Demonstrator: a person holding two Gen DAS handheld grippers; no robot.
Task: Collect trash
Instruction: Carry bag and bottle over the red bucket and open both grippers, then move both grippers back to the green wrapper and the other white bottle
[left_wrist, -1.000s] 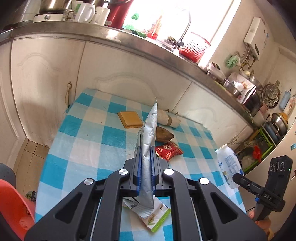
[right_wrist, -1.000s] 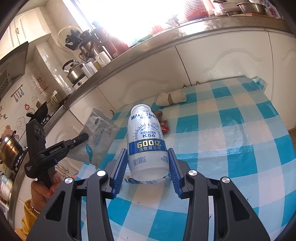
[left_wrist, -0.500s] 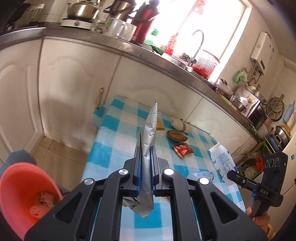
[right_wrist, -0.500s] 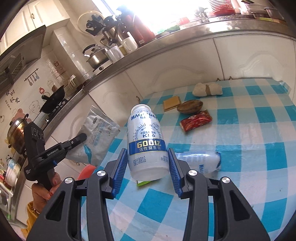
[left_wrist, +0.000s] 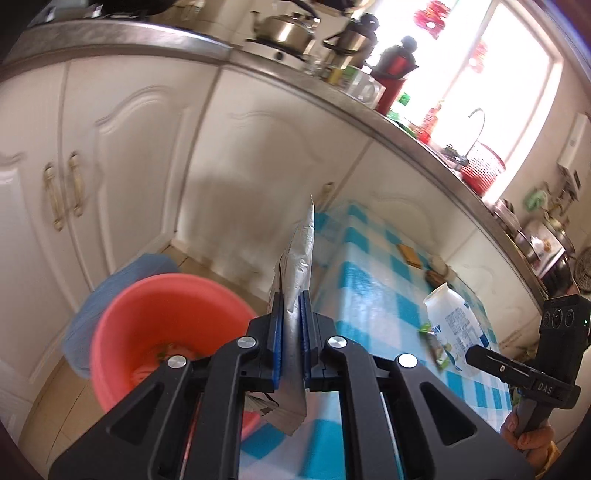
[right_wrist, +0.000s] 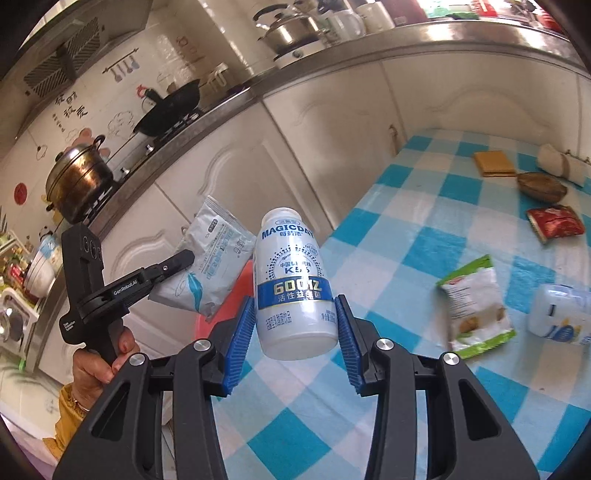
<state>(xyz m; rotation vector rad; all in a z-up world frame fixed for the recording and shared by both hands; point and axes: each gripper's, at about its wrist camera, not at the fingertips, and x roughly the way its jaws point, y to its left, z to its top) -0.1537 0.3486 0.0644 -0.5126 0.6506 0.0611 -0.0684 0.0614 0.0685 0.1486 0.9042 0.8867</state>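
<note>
Left gripper (left_wrist: 291, 325) clamped tight on a flat silver pouch (left_wrist: 297, 258) held just beside a red bin (left_wrist: 147, 314) on the floor, right gripper (right_wrist: 295, 332) pinching a white drink bottle (right_wrist: 293, 284) upright over the checked table (right_wrist: 424, 258) edge.

Both grippers are matte black with triangular cut-outs and round silver screws. The left gripper (left_wrist: 291, 325) and right gripper (right_wrist: 295, 339) carry ribbed blue pads (right_wrist: 240, 343). White lettering marks the handle. A mustard-yellow sleeve (right_wrist: 70, 406) shows.
</note>
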